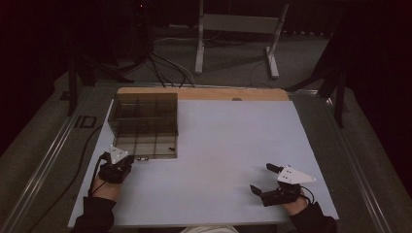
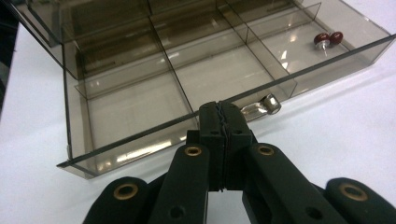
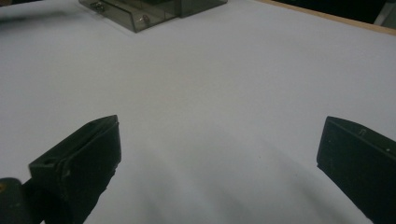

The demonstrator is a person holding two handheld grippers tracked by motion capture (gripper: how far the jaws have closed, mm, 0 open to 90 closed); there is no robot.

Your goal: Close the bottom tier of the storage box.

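A smoky clear compartment box [image 1: 145, 127] stands at the table's left, its lid raised at the back. Dividers split the box [image 2: 140, 107] into several bays. Two dark red beads [image 2: 328, 38] lie in a bay at the right end. My left gripper [image 2: 220, 108] is shut, its tips right at the box's front wall, beside a small metal latch [image 2: 268, 103]. I see nothing between the jaws. That left gripper [image 1: 125, 159] sits at the box's front left corner. My right gripper [image 1: 262, 178] rests open over bare table at the front right, with nothing between the jaws of the right gripper [image 3: 219, 140].
The white table top [image 1: 228, 145] has a wooden strip along its far edge [image 1: 204, 93]. Cables [image 1: 165, 68] and a metal stand [image 1: 233, 29] lie on the floor beyond. A corner of the box [image 3: 140, 16] lies far off in the right gripper view.
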